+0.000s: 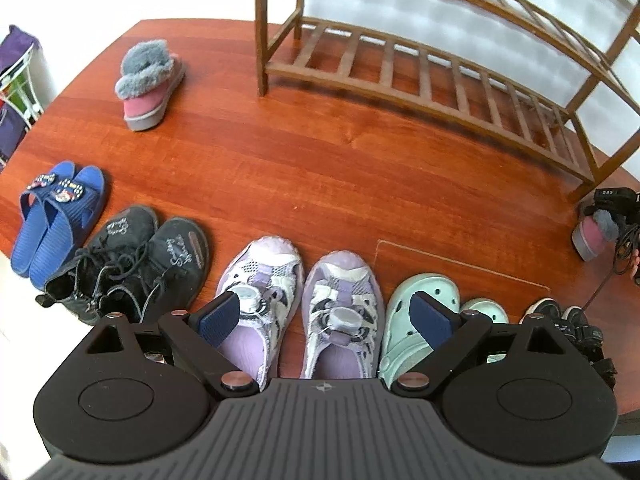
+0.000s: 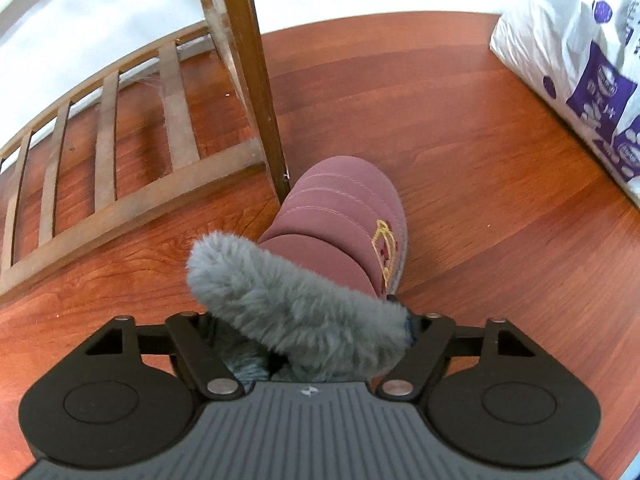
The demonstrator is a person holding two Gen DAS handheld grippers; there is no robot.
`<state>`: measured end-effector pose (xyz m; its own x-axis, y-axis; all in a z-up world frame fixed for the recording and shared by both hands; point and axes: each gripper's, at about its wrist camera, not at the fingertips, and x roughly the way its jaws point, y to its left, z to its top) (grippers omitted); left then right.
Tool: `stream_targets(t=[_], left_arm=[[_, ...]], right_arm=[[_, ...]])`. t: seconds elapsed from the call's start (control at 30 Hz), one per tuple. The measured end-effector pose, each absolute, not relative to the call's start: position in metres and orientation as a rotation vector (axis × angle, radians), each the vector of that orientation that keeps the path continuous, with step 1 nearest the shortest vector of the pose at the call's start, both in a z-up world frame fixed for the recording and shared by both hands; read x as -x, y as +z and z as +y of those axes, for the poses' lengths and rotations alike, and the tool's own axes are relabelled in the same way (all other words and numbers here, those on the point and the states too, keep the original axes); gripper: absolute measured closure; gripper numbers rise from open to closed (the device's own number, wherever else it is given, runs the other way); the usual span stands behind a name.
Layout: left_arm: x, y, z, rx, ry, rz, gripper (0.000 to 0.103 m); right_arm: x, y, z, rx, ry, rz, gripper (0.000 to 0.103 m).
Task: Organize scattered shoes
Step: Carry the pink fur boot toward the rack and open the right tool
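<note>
On the wood floor point(image 1: 320, 168), my left gripper point(image 1: 326, 318) hangs with fingers wide apart, holding nothing, over the purple shoes point(image 1: 298, 304). By the foot of the shoe rack point(image 2: 256, 92), my right gripper point(image 2: 308, 336) is around the pink slipper's point(image 2: 340, 216) furry cuff; I cannot tell if it squeezes.

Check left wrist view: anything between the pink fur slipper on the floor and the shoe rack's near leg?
Nothing. In the left wrist view the floor between the pink fur slipper and the shoe rack leg is bare wood.
</note>
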<state>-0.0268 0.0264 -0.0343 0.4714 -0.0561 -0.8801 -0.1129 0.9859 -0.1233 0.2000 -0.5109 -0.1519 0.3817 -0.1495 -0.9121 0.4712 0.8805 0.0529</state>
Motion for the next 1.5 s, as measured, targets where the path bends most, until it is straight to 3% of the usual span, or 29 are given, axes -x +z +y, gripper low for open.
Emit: stream_targets(t=[0.33,0.7,1.03,1.5], left_arm=[[0.029,-0.036,0.024,0.191,0.043,1.071,0.010],[0.038,-0.036,0.038,0.225,0.105,1.053,0.010],[0.059,-0.032,0.059,0.232,0.194,1.046,0.010],[0.071,-0.030,0.083,0.262,0.286,1.042,0.010]], right_arm=[[-0.164,-0.130,-0.485,-0.350,-0.235,1.118,0.025],[-0.141,-0.109,-0.386,-0.234,0.057,1.126,0.025],[-0.141,-0.134,-0.307,-0.089,0.157,1.161,0.025],[-0.138,-0.152,-0.281,-0.019,0.148,1.170,0.022]])
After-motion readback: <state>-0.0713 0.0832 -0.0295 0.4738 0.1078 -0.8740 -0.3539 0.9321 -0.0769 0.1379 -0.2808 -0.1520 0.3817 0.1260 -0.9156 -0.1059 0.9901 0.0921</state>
